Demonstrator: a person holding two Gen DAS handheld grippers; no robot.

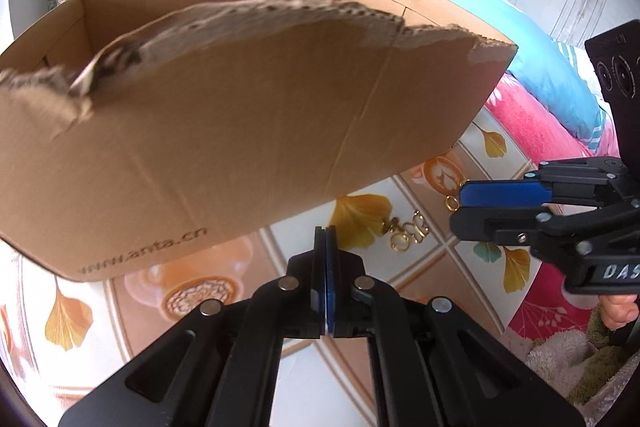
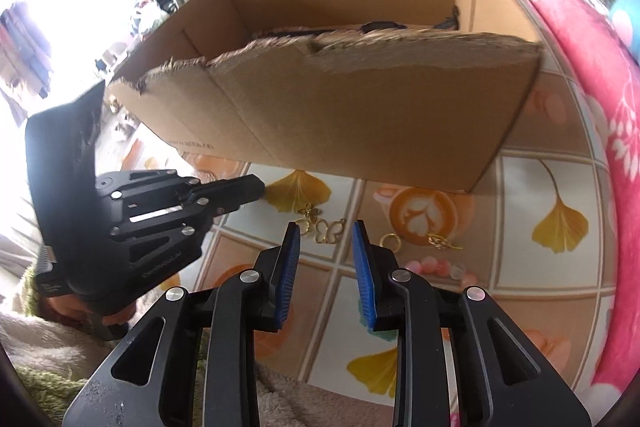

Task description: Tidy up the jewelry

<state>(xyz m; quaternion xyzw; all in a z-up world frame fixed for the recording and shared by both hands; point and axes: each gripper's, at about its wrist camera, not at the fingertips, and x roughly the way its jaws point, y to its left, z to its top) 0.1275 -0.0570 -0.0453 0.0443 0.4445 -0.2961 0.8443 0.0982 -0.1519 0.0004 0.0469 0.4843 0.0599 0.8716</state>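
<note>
Standing at the back of the patterned cloth [image 2: 532,187] is one torn cardboard box [image 2: 360,115], light and stiff. Before it the jewelry is lying: one pink bead bracelet [image 2: 436,267], then about five small gold pieces [image 2: 330,231], thin, light and slippery, so pinching each by its loop looks safest. The left gripper [image 1: 325,233] is clenched on nothing. The right gripper [image 2: 326,239] is hanging released above the gold pieces.
</note>
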